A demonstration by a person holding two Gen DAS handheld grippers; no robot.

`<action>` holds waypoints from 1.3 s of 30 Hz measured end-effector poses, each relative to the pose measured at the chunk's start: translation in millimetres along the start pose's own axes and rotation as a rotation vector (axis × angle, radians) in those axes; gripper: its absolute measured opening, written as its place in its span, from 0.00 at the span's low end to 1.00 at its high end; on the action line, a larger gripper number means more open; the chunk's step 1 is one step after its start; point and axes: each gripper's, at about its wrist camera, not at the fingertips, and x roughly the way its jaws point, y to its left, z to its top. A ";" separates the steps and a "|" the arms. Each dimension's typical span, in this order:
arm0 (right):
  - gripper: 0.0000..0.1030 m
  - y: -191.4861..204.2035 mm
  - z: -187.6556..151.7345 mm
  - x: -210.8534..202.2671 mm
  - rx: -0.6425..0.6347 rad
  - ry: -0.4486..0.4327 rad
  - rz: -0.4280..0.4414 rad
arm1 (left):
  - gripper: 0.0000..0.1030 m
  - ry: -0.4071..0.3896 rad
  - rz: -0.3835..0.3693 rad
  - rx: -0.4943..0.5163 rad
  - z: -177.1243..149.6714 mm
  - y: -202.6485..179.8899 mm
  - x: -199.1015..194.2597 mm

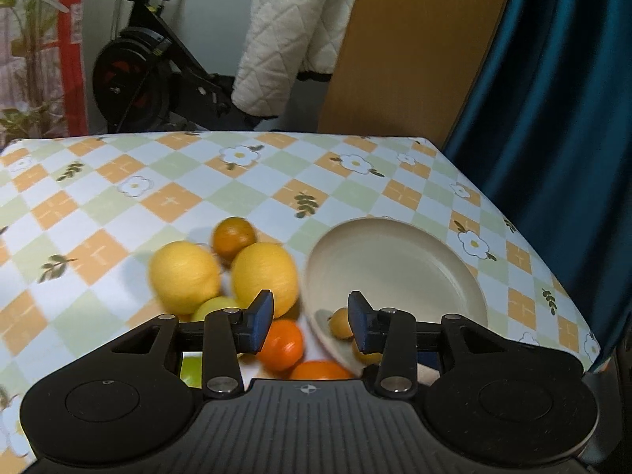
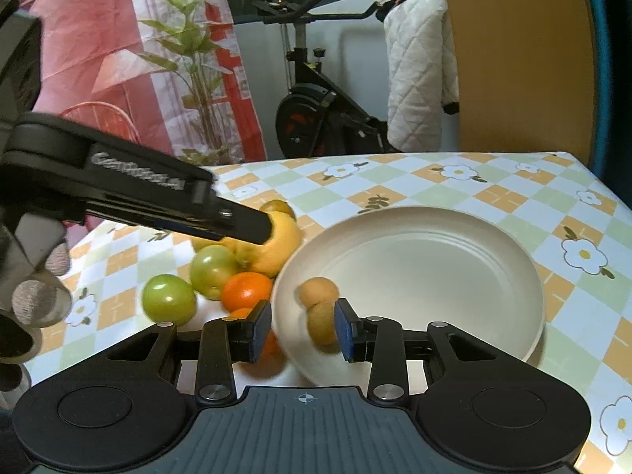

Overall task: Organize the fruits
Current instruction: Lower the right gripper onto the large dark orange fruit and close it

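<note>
Two small brown fruits (image 2: 318, 308) sit in plate (image 2: 493, 245), rest piled left on table. Both grippers, left (image 1: 311, 318) & right (image 2: 303, 330), parted, empty. Fruits light, round, roll easily; I'd pinch across middle, gently.

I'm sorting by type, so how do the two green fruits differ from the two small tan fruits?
The green fruits are larger, smooth and glossy; the tan fruits are smaller and dull. The green fruits lie on the tablecloth, left of the plate, with the orange ones; the tan fruits lie inside the plate, near its rim. The green pair sits slightly apart; the tan pair looks to be touching. Both are roundish pairs.
</note>
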 end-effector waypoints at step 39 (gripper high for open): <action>0.39 69.5 -31.6 -2.3 -0.185 0.244 0.207 | 0.41 0.058 -0.068 -0.079 -88.7 27.2 -33.0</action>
